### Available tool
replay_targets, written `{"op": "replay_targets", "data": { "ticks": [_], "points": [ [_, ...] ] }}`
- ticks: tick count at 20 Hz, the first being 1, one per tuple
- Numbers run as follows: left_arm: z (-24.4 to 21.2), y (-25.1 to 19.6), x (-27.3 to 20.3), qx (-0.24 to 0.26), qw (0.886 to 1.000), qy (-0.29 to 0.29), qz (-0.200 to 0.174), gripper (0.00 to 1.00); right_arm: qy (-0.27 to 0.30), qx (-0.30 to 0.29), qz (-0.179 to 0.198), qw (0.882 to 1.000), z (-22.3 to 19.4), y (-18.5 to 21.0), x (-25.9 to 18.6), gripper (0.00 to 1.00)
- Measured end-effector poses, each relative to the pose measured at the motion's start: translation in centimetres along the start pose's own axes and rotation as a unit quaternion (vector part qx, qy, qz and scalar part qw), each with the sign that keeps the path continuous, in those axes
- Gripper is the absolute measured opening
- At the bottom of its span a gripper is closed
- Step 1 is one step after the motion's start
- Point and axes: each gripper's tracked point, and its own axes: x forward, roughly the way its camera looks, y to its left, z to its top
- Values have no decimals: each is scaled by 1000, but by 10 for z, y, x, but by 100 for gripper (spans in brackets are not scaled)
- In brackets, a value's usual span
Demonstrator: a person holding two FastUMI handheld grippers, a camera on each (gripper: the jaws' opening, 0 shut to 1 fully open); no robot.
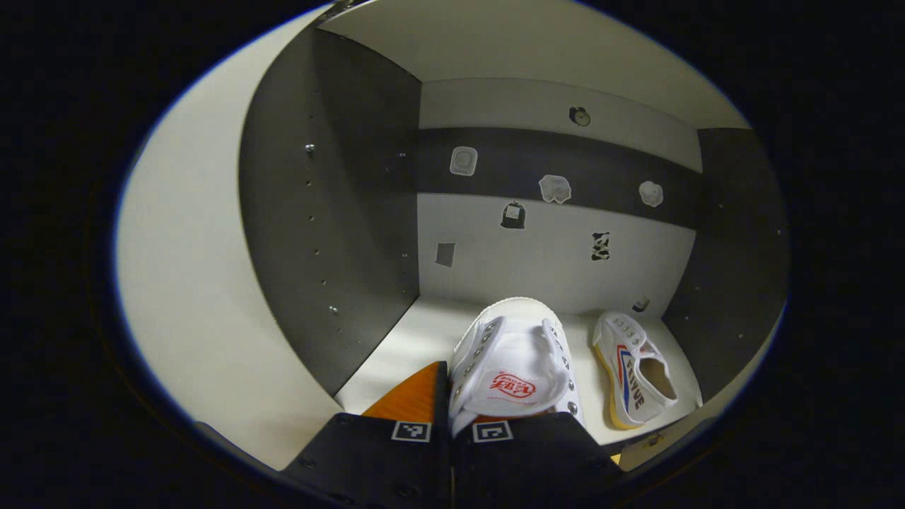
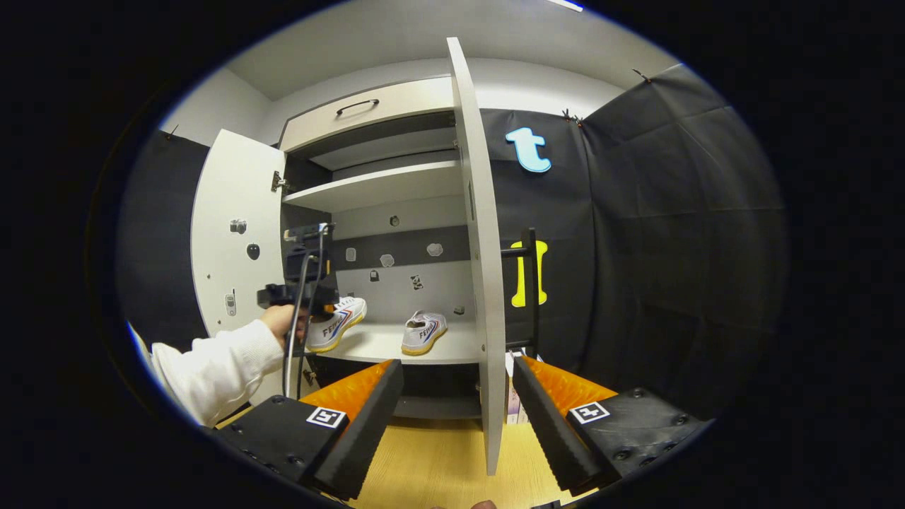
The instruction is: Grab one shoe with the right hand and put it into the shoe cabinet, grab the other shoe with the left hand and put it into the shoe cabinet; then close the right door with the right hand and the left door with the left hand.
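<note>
Shoe cabinet (image 2: 368, 187): seen in the right gripper view standing open against the black cloth booth wall (image 2: 672, 233); pale shelves, dark side panels, a dark band across the back panel.
Shelf (image 2: 375, 345): the pale board inside the cabinet on which a shoe is set; its surface is plain and evenly lit in the left gripper view.
Held shoe (image 1: 512, 371): a white canvas shoe, toe pointed toward the cabinet's back panel, seen at the front edge of the shelf, left of the other shoe.
Left gripper (image 1: 450, 424): clenched on the held shoe; its fingers are pressed together over the heel end in the left gripper view. In the right gripper view it is seen in a hand with a white sleeve (image 2: 212, 367) at the cabinet's front.
Resting shoe (image 1: 633, 367): laid on the shelf near the cabinet's right side panel, apart from the held shoe, striped side shown.
Right gripper (image 2: 458, 417): released, jaws spread wide, nothing between them; it is held in front of the cabinet, with the right door's edge seen between its fingers.
Right door (image 2: 477, 247): swung out, seen edge-on from the cabinet's front.
Left door (image 2: 237, 226): swung out to the cabinet's left, small stickers on its inner face.
Back panel (image 1: 551, 240): dotted with small stickers.
Floor (image 2: 438, 459): light wood, seen below the cabinet.
</note>
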Motion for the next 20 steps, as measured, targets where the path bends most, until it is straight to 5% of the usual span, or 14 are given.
{"op": "replay_targets", "data": {
  "ticks": [13,20],
  "points": [
    [-28,-22,108,42,995,82,38,7,0,5,-10,1000,-6,-16,15,99],
    [-21,-31,88,43,997,66,3,30,-1,20,-18,1000,-5,-20,7,99]
  ]
}}
